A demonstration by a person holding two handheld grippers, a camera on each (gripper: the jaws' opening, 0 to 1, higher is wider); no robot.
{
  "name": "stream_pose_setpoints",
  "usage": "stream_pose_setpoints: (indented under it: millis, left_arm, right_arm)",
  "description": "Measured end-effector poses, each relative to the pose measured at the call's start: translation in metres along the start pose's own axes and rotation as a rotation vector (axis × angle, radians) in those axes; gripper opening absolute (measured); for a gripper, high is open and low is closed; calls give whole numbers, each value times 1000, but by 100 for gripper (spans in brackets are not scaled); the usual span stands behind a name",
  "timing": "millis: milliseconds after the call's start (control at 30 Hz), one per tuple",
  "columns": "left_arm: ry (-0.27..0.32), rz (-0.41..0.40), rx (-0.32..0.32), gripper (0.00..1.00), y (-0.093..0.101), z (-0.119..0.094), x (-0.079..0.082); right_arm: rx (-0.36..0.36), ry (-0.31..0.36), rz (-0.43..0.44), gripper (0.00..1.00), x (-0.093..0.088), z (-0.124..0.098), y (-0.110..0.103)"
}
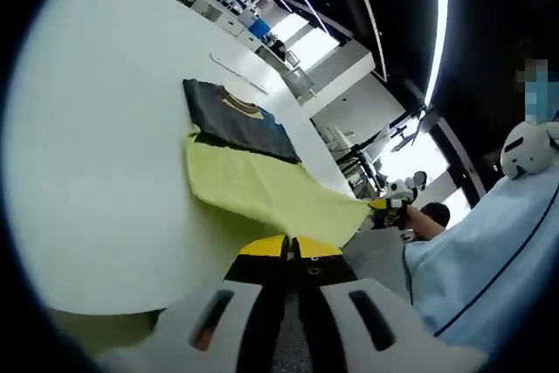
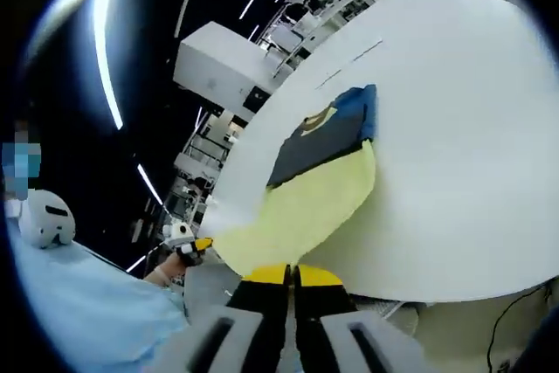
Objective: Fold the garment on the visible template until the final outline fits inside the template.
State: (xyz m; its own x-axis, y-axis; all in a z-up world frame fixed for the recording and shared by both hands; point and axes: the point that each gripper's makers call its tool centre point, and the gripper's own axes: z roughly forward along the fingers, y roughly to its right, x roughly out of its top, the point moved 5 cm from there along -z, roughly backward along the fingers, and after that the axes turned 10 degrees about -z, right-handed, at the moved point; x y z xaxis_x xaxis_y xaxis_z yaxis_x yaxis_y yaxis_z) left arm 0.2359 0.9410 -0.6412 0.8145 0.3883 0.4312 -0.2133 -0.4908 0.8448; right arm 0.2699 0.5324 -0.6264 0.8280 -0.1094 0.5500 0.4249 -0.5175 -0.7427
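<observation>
A big white desk (image 1: 105,172) holds the garment (image 1: 240,120), a dark shirt with a yellow collar band, folded small and lying flat near the middle of the desk. Under it lies a yellow-green sheet (image 1: 262,185), most likely the template, and it sticks out from the shirt toward the near edge of the desk. The shirt covers only the far part of the sheet, so the fold looks to fit inside it, though its far edge is hard to judge. In the left gripper view, the left gripper (image 1: 290,249) is back off the desk, with its yellow-tipped jaws pressed together and nothing between them. In the right gripper view, the right gripper (image 2: 293,275) is also pulled back past the near edge, jaws together and empty. Each gripper also shows small in the other's view, by the near corner of the sheet. Both are held low and level, pointing at the shirt, probably so the whole shirt and sheet stay in sight. A person's light blue sleeve (image 1: 489,251) shows beside the grippers.
</observation>
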Motion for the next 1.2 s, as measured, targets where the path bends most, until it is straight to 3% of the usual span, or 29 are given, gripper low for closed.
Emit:
stream_pose_setpoints:
  millis: [233,600,833,1200]
  left_arm:
    - [82,9,-68,0,6,10,51]
    - [168,11,-143,0,-3,44,131]
    - [186,36,-129,0,-20,72,177]
    - [230,18,-49,0,-58,100,229]
  right_arm:
    - [54,124,44,0,39,15,-3]
    - [38,188,-13,0,101,42,14]
    - [36,287,-7,0,162,59,39]
    - [-20,273,-33,0,221,95,93]
